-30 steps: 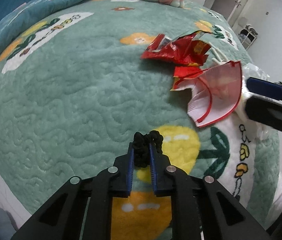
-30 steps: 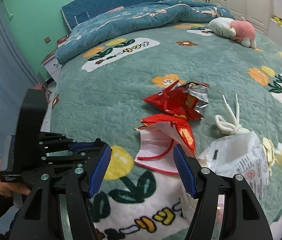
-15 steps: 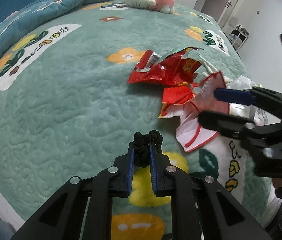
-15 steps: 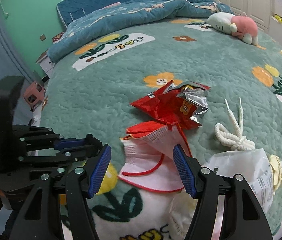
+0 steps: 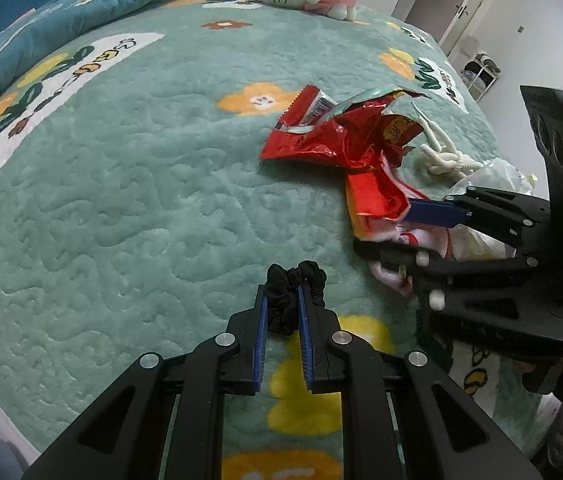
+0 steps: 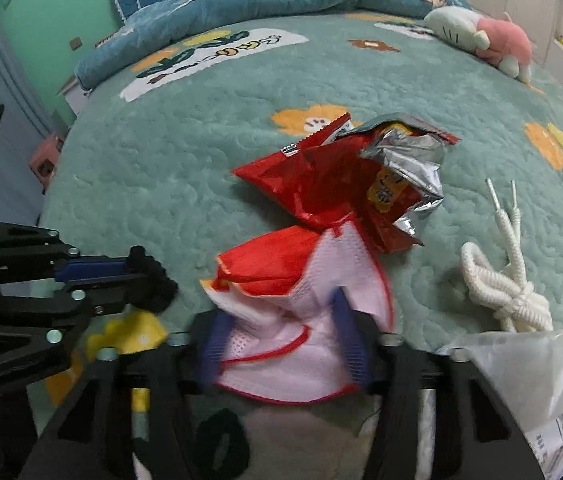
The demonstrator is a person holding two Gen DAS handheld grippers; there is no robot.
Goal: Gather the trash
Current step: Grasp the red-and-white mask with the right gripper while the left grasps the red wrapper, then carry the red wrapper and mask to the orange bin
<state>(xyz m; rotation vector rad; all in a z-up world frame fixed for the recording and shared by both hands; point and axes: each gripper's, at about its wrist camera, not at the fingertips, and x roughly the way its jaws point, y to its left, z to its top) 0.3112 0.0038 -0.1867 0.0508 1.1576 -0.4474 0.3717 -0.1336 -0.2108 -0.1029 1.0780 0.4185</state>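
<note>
Left gripper point(image 5: 283, 312) closed tight on a black scrunchie point(image 5: 295, 280); the scrunchie bunches up between the blue pads and pokes out past the tips at 12 o'clock. Seen from the right wrist, that gripper sits at 9 o'clock, low over the blanket point(image 5: 121, 200), scrunchie at its tips.

Right gripper point(image 6: 281, 336) jaws closing, with the mask point(image 6: 293, 332) between them. Mask is white inside with red edging and a red outer face folded up at its 11 o'clock side. Both blue pads sit against the mask's crumpled white cloth, one at each side; frame is motion-blurred there, so a firm pinch cannot be told. In the left wrist view the right gripper comes in from 3 o'clock, its upper blue pad lying over the mask's red fold and its lower finger under the white part.

Red snack bag point(image 6: 345, 184), torn open with silver lining showing, lies at 12 to 1 o'clock of the mask, touching its top edge. White cord point(image 6: 501, 280), knotted, lies at 3 o'clock of the mask, apart from it. Clear plastic bag point(image 6: 529, 376) with print at 4 o'clock, just beside the right finger. Plush toy point(image 6: 481, 40) far off at 1 o'clock near the quilt point(image 6: 265, 0).
</note>
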